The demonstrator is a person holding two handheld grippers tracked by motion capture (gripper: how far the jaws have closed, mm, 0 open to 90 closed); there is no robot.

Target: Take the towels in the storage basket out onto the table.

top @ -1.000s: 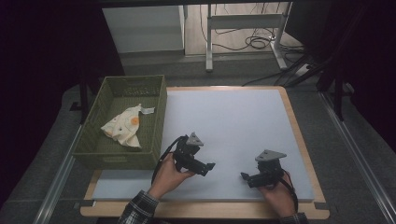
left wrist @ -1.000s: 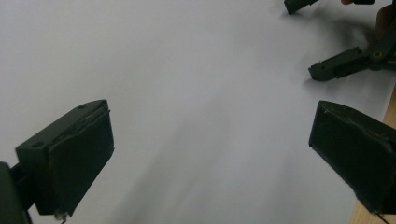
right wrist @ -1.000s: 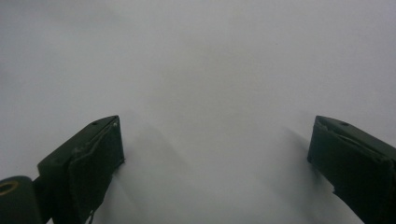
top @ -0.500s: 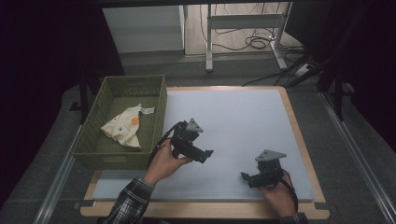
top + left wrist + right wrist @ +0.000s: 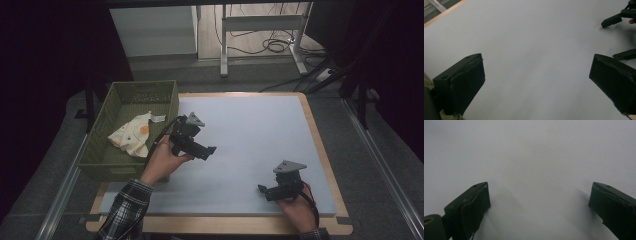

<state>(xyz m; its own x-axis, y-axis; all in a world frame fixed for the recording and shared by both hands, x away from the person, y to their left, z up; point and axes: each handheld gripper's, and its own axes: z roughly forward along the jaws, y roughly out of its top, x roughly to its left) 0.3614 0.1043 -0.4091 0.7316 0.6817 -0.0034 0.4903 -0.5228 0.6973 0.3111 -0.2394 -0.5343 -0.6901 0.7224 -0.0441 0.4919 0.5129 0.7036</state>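
Cloth [image 5: 134, 137], cream with orange marks, lies crumpled in the green basket [image 5: 102, 160] at about nine o'clock on the table [image 5: 260, 125], its tag toward the basket's right wall. Your left gripper [image 5: 209, 149] hangs above the white surface just beside that wall, at the cloth's three o'clock, and points toward four o'clock. In the left gripper view [image 5: 536, 77] its jaws stand spread wide with nothing but bare tabletop between them, and your other tool's jaws show at the two o'clock corner. Your right gripper [image 5: 262, 189] sits low near the front edge at about five o'clock on the table, well apart from the basket, aimed toward nine o'clock. In the right gripper view [image 5: 539, 202] its jaws are likewise spread wide over plain white surface, pinching nothing.
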